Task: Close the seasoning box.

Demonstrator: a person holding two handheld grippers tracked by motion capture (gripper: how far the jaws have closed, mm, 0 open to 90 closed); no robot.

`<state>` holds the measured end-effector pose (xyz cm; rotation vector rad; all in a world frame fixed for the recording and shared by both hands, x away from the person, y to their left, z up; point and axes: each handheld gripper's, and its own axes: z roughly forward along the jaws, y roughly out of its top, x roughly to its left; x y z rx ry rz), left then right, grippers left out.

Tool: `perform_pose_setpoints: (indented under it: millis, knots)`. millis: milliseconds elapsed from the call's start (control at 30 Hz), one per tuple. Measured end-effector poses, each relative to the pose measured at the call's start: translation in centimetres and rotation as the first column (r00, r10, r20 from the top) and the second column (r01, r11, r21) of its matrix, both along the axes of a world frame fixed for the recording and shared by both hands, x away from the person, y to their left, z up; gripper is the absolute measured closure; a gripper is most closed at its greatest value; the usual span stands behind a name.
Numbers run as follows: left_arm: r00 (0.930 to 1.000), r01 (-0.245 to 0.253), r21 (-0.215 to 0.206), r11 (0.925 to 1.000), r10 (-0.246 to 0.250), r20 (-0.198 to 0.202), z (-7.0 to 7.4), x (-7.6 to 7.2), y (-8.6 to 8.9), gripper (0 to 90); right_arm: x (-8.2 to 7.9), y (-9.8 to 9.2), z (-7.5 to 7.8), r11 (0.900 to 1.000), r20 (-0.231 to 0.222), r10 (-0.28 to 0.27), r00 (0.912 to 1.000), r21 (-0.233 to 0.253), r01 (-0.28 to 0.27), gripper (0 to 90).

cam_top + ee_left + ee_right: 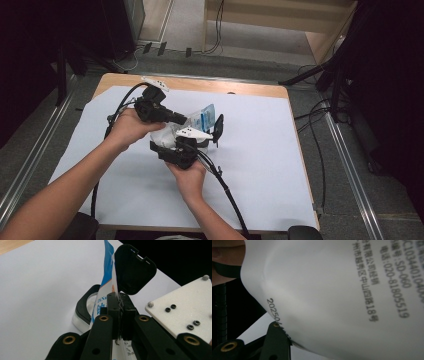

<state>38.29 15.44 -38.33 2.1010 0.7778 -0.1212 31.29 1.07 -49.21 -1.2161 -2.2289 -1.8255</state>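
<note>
Both grippers hold a white and blue pouch (169, 131) over the middle of the table. My left gripper (183, 120) is shut on its thin top edge; the left gripper view has the jaws (121, 312) pressed together on the pouch (106, 287). My right gripper (175, 142) grips the pouch from below. In the right gripper view the pouch (337, 297), with black print, lies over the gripper (292, 340) and hides one jaw. Just beyond stands a small clear container (83, 308) with a black rim, its black lid (132, 270) raised.
A white sheet (260, 150) covers the wooden table (235, 87). The container's lid (218, 127) stands just right of the grippers. The right gripper's white plate (185, 307) sits close by the left jaws. Cables (225, 190) trail toward the near edge.
</note>
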Motion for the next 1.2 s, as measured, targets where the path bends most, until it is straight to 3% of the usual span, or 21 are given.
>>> perform_pose_setpoints:
  millis: [700,1200]
  knots:
    - [1.0,0.0,0.002,1.0,0.0,-0.004,-0.09,-0.02,-0.04,89.5,0.04,-0.16,0.07,1.0,0.004,0.001,1.0,-0.008,-0.001,58.6]
    - [1.0,-0.002,-0.002,1.0,0.002,-0.009,-0.19,0.08,-0.02,89.5,0.16,-0.18,0.04,0.999,0.016,0.013,0.9998,-0.04,-0.012,55.9]
